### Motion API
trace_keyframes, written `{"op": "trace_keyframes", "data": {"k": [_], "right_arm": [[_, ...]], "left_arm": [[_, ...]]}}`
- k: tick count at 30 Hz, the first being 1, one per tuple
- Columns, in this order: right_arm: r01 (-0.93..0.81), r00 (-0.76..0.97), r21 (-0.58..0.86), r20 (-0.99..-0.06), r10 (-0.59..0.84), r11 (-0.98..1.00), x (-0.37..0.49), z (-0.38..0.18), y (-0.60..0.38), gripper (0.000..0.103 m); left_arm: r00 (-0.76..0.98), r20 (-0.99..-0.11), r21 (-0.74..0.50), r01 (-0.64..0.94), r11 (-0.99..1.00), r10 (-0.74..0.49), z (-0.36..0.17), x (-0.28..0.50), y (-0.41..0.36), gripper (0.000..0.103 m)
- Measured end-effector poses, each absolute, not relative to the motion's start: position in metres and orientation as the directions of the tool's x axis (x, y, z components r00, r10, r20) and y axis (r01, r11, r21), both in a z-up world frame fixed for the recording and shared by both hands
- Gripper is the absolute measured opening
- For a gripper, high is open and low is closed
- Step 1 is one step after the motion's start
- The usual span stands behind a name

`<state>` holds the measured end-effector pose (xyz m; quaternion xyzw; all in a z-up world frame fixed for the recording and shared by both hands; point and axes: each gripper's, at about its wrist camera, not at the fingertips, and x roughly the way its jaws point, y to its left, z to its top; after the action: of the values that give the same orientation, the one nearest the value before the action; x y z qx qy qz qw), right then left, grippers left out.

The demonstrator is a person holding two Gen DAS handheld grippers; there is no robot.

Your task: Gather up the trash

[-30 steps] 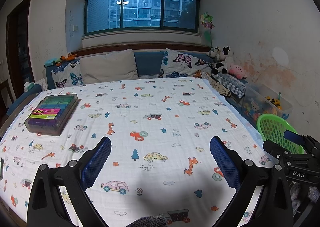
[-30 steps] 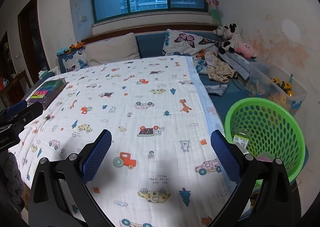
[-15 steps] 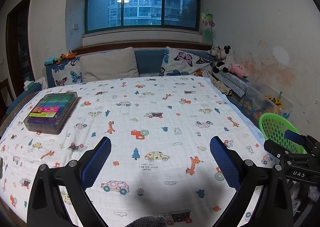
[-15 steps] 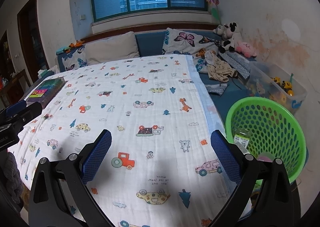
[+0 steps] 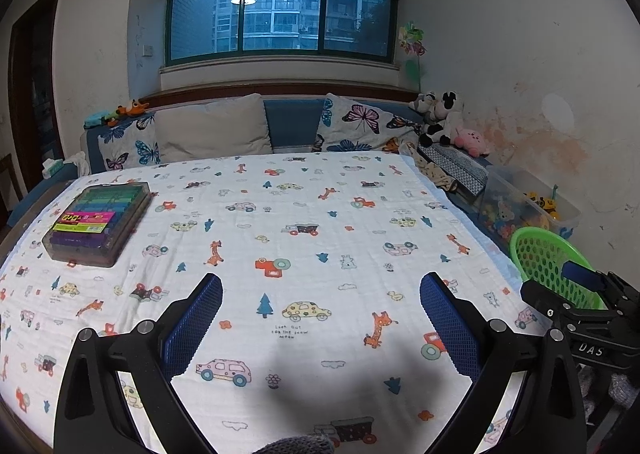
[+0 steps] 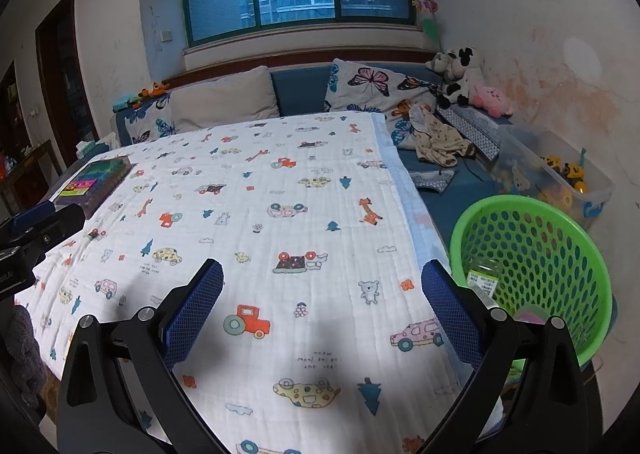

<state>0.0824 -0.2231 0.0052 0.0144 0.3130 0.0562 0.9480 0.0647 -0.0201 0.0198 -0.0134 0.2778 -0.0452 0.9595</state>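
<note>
My left hand-held gripper [image 5: 320, 318] hangs over the near part of the bed, its two blue-padded fingers spread wide with nothing between them but the white quilted blanket with cartoon cars, giraffes and trees [image 5: 304, 213]. My right hand-held gripper [image 6: 322, 306] is spread just as wide and holds nothing; it sits above the blanket's right-hand edge, and I can see it from the left wrist camera as a black frame at the far right.

The round green plastic basket with a perforated wall [image 6: 560, 238] stands off the right side of the bed, just beside my right gripper's right-hand finger. Inside it lies a clear bottle with a green and white label [image 6: 484, 278], leaning against the near wall, and something pale pink [image 6: 528, 314] at the bottom that I cannot make out. From the left wrist camera only the basket's upper rim shows, behind the right gripper's frame.

On the blanket's far left corner rests a flat transparent case of coloured markers with a pink and yellow label [image 5: 100, 221], well apart from both grippers. Beyond the basket stands a clear plastic bin of toys [image 6: 560, 173], and crumpled beige clothing [image 6: 438, 137] lies on the blue mattress near the butterfly-print pillow [image 6: 376, 87]. Plush toys [image 6: 460, 73] sit in the corner by the wall.
</note>
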Motion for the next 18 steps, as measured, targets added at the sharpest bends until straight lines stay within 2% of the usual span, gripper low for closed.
{"op": "trace_keyframes", "data": {"k": [7, 18], "right_arm": [[-0.097, 0.798, 0.064, -0.591, 0.116, 0.993, 0.0816, 0.0055, -0.2225, 0.099], [-0.096, 0.797, 0.067, -0.592, 0.117, 0.993, 0.0806, 0.0052, -0.2223, 0.099]], "left_arm": [[0.831, -0.542, -0.078, 0.094, 0.992, -0.121, 0.0189, 0.0656, -0.0173, 0.096], [0.825, -0.557, -0.055, 0.076, 0.996, -0.093, 0.0146, 0.0653, -0.0181, 0.096]]}}
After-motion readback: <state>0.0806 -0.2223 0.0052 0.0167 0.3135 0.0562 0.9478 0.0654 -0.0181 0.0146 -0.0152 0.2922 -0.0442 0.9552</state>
